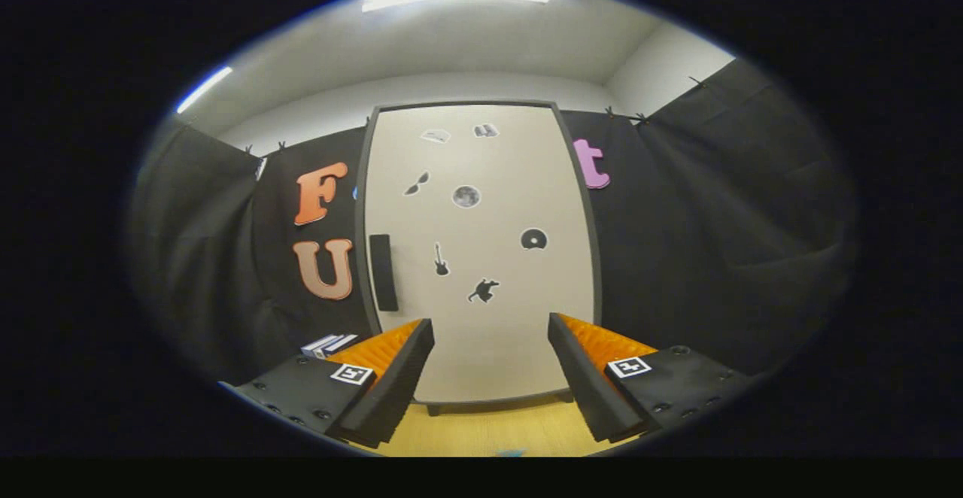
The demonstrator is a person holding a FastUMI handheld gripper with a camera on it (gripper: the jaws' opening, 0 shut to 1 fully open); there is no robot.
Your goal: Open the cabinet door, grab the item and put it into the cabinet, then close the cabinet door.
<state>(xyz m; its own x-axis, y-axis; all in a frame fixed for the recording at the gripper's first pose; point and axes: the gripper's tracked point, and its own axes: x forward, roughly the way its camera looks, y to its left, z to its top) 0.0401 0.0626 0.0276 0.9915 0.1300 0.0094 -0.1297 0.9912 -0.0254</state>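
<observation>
Light wooden tabletop (pixel 489 430), pale yellow grain, seen between and below the gripper (pixel 490 332), whose fingers are spread wide apart with nothing between them. Cabinet (pixel 481 257) stands on the tabletop on short dark feet, door closed, just beyond the fingers. Small stack of flat box-like items (pixel 329 344) lies left of cabinet base, beside the left finger; details too small to tell.

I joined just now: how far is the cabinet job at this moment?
Done: nothing yet; the cabinet door is shut. In hand: nothing; the gripper is open and empty, facing the door, its handle ahead to the left. Left: open it, fetch the item, perhaps the box beside the cabinet, store it, close.
</observation>
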